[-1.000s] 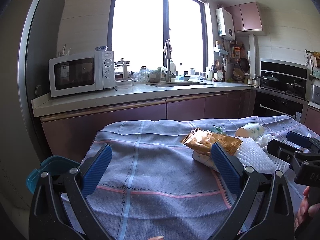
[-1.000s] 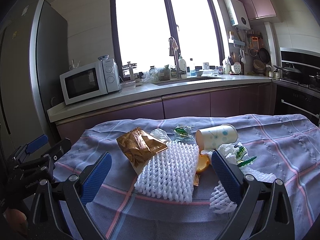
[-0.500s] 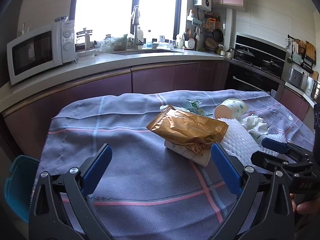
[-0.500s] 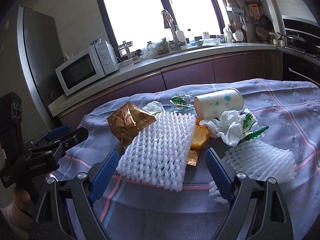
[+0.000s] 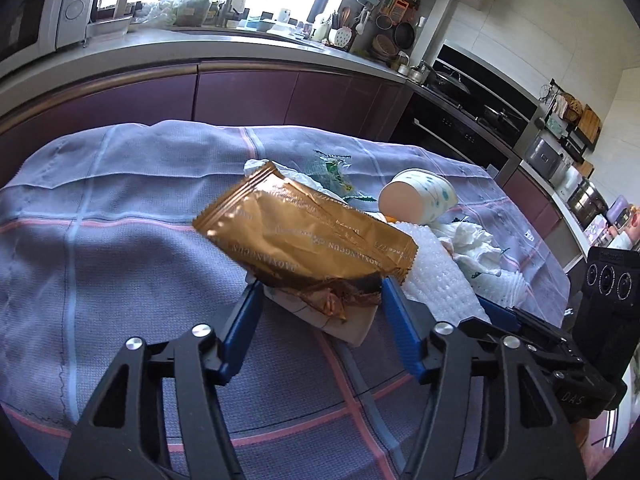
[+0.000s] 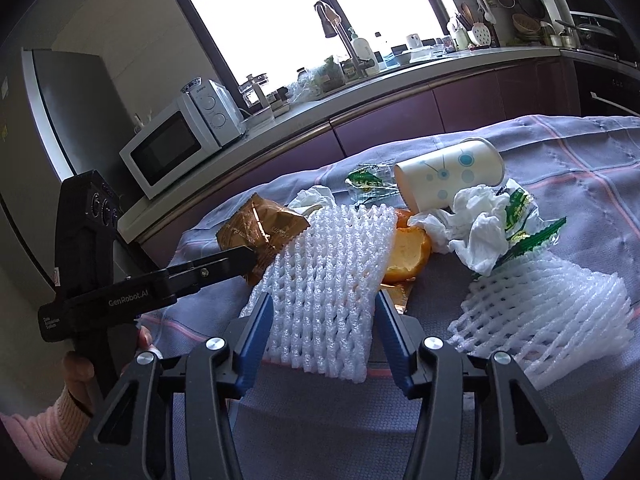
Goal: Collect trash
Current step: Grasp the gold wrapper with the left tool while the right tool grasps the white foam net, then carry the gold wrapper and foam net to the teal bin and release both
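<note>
- Trash lies heaped on the cloth-covered surface (image 5: 120,248). From my left wrist, the gold wrapper (image 5: 304,236) rests tilted on a pale packet, its crumpled near end between my left gripper (image 5: 320,320) jaws.
- Those jaws have just been closing and now flank the wrapper's torn end; I cannot tell whether the pads press it yet. I come in low so the foil's free edge slips between them.
- Beyond sit a tipped paper cup (image 5: 420,200) and crumpled tissue (image 5: 472,248); my right tool shows at the lower right.
- From my right wrist, the white foam net (image 6: 328,280) drapes over the wrapper's edge and an orange peel (image 6: 408,252). My right gripper (image 6: 322,332) jaws have also been closing and bracket the net's near end, seemingly touching its sides.
- A second foam net (image 6: 552,312) lies just right, apart from the jaws; cup (image 6: 448,176) and tissue (image 6: 476,232) sit behind.
</note>
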`<state>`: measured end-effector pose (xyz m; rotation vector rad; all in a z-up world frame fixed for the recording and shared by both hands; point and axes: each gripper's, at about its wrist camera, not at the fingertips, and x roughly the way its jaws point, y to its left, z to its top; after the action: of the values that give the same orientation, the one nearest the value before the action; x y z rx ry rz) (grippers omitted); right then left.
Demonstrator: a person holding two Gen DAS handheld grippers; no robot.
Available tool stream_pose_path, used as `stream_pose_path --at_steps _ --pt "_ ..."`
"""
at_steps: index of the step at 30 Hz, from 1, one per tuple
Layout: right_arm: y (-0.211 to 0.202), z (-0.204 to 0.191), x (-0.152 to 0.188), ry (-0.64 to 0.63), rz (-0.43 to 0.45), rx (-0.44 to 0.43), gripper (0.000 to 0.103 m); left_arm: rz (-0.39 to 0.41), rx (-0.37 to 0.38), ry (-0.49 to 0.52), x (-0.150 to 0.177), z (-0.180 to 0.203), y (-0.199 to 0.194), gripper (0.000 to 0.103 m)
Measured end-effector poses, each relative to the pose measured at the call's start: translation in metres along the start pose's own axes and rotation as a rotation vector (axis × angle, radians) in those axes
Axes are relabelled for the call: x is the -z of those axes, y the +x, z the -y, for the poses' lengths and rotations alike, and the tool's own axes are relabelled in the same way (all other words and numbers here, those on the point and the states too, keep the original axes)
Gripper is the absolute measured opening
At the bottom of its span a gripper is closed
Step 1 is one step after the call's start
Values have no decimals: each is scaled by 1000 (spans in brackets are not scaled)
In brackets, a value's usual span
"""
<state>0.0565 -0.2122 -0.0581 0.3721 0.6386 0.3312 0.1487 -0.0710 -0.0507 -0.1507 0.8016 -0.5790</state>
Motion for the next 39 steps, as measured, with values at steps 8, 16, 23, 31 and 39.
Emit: stream_pose_path --at_steps 8,16,23,31,39 --pt "-1 1 1 -13 -6 -17 27 26 48 -31 1 -2 -8 7" --pt "-17 -4 -3 -42 35 -21 17 94 -23 14 -1 -2 -39 48" --pt "-25 5 -7 -36 52 12 15 88 -52 -18 -19 -23 -42 62" --pt "-22 16 -4 -14 35 21 15 -12 49 -51 -25 -34 -4 69" --pt "-19 16 -5 -15 30 13 13 12 74 -82 -24 -35 -3 28"
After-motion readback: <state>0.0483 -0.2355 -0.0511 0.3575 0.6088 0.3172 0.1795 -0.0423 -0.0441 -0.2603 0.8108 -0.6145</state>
